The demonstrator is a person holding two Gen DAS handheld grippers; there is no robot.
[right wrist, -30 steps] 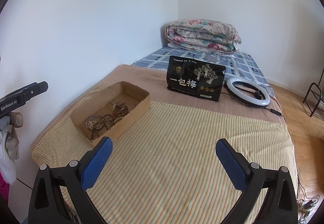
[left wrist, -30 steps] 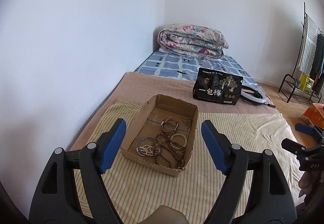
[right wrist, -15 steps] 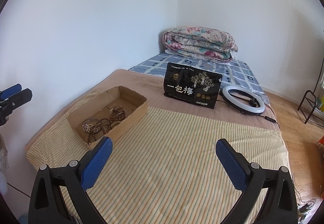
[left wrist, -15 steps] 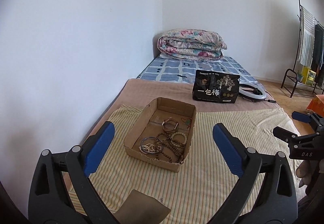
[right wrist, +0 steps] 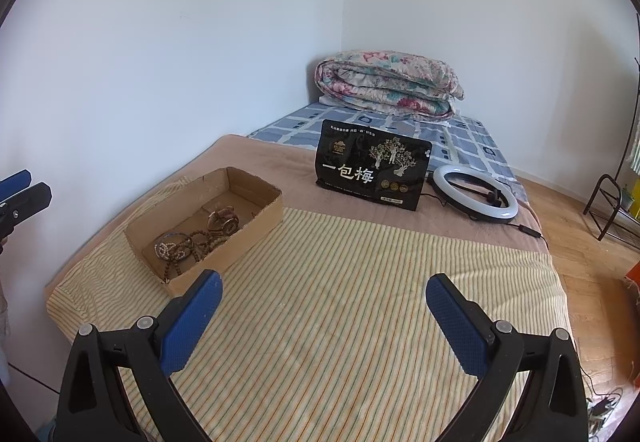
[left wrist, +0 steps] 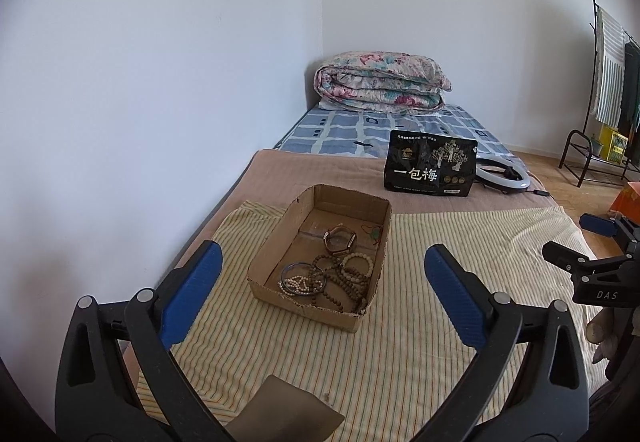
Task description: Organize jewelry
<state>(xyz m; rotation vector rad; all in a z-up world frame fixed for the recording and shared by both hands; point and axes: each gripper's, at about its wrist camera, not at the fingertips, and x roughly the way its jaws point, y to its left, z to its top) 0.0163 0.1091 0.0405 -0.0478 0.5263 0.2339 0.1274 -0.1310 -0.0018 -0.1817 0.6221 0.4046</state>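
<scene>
Left tool hanging wide open, empty; right tool likewise. Ahead of the left tool, cardboard box sitting on striped sheet, holding watch and bead bracelets. Beyond, black bag standing.

Both wrist views face up the bed, sharing the cardboard box.

Plain white walls meet in a far corner behind the bed. Wooden floor runs along the right, where a black clothes rack stands in soft daylight.
</scene>
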